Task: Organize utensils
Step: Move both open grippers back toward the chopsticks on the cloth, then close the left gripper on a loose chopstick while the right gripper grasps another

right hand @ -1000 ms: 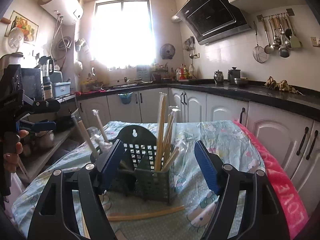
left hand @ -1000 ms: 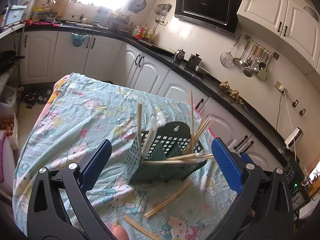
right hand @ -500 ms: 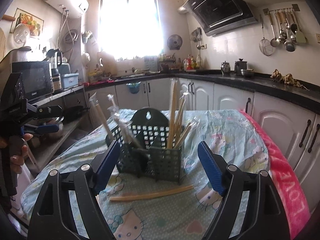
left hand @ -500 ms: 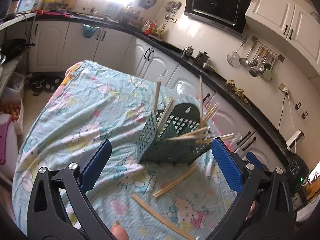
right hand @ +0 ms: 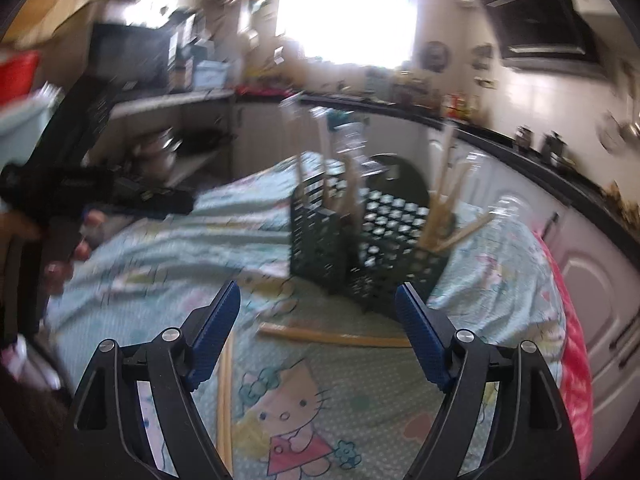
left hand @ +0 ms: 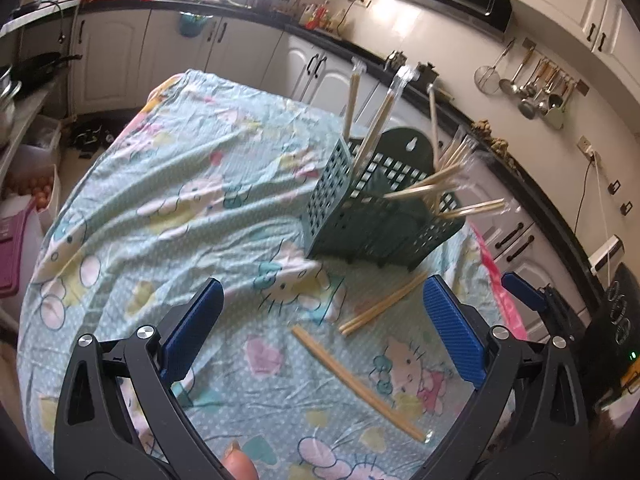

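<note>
The green basket (left hand: 380, 216) stood on the table's blue cartoon-cat cloth (left hand: 168, 184), at about one o'clock from the left claw (left hand: 320, 332). Wrapped chopsticks (left hand: 372, 128) stuck up out of the basket, some straight and some leaning over to three o'clock. Two more wrapped pairs lay flat on the cloth. One pair (left hand: 380, 304) lay just in front of the basket, close to its bottom edge. The other pair (left hand: 356, 380) lay nearer the left claw, at about five o'clock from the basket.

The left claw was wide open, with nothing between its blue pads (left hand: 192, 328). The right claw (right hand: 318, 340) was wide open too and held nothing. Its jaws had just been opening a bit more. The right view was blurry. In it the basket (right hand: 360, 240) sat at twelve o'clock from the claw, and one wrapped pair (right hand: 332, 336) lay across the cloth between the pad tips. Another pair (right hand: 224, 392) lay by the left pad. At nine o'clock a hand (right hand: 60, 248) held the other claw's black handle.
</note>
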The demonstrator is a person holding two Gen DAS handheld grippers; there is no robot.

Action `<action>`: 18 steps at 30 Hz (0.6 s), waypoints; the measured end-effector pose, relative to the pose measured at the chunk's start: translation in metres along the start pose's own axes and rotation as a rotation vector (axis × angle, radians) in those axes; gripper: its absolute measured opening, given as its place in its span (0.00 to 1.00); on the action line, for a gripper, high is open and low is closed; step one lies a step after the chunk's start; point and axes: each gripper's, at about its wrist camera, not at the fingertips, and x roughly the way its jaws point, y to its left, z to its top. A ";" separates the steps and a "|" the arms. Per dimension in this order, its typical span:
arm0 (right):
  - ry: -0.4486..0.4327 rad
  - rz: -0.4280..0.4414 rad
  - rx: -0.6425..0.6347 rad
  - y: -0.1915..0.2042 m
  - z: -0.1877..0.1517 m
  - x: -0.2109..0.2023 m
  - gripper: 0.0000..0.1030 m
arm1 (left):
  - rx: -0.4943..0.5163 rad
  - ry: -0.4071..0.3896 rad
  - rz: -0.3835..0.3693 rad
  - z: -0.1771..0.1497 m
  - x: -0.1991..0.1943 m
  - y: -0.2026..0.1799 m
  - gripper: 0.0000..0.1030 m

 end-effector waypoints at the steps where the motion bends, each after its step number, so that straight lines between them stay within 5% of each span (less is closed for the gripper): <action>1: 0.018 0.018 -0.029 0.007 -0.001 0.003 0.75 | 0.002 0.007 0.004 -0.002 0.002 0.001 0.89; 12: 0.118 0.081 -0.164 0.037 -0.010 0.022 0.73 | 0.038 0.070 0.053 -0.019 0.017 0.006 0.89; 18: 0.192 0.091 -0.205 0.033 -0.014 0.044 0.62 | 0.026 0.129 0.058 -0.027 0.033 0.014 0.86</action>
